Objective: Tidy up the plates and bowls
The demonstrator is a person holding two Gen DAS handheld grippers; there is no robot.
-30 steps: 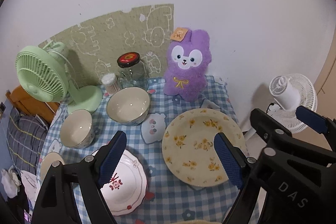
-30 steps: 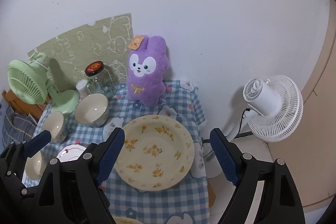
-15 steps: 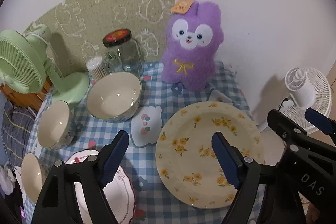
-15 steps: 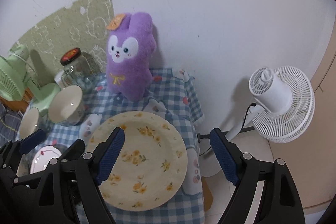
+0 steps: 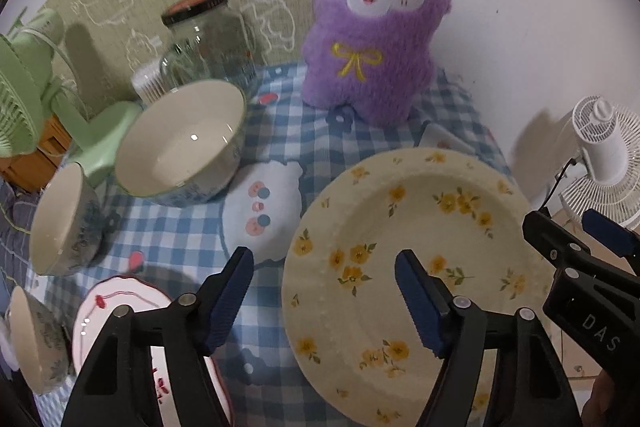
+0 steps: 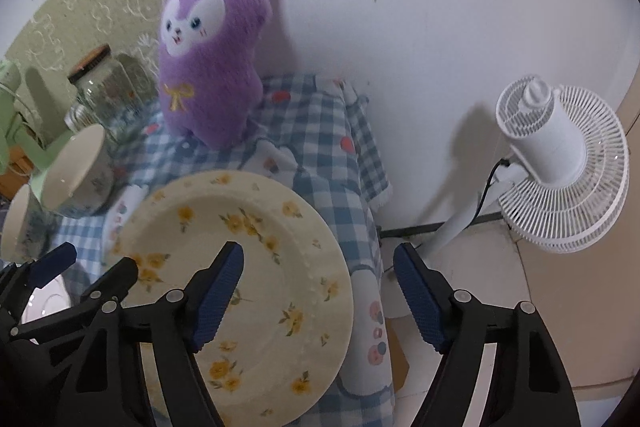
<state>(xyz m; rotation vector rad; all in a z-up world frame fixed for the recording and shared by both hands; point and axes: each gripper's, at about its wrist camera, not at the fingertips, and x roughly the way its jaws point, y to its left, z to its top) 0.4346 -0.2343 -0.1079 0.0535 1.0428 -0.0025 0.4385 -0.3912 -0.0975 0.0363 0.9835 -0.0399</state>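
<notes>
On the blue checked tablecloth point(image 5: 192, 239), both grippers tilt steeply down over the yellow-flowered plate point(image 5: 404, 227). The left gripper point(image 5: 324, 291) and right gripper point(image 6: 318, 291) are closing, jaws straddling opposite plate rims without touching. "DAS" is printed on the right gripper's body.

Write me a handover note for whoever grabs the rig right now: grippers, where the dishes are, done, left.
Left gripper: jaws closing, nothing between the pads; it straddles the near-left rim of the yellow floral plate.
Right gripper: jaws closing, nothing gripped; it straddles the plate's right rim at the tablecloth edge.
Dishes: floral plate on the right of the table; large bowl behind left; medium bowl and small bowl along the left edge; white plate with red trim near left.
Done: nothing stacked; every dish lies separate.
Left: likely lift the floral plate two-handed, then group plates and nest bowls.
</notes>
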